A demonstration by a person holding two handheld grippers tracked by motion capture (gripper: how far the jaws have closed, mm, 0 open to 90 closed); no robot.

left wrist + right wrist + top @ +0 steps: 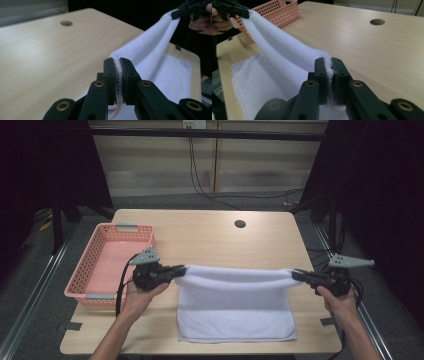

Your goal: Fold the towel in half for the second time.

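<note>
Mid-fold here: left gripper (176, 270) and right gripper (298, 274) each pinch a far corner of the white towel (235, 307), lifted over the table (210, 232). Next probably means carrying that edge evenly toward the near hem.

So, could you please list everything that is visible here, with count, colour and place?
towel: one, white, front middle of the table, far edge lifted and stretched between both grippers
basket: one, pink, left side of the table
table: one, light wood, round hole near the far edge
left gripper: one, black, jaws shut on the towel's left corner
right gripper: one, black, jaws shut on the towel's right corner
</note>
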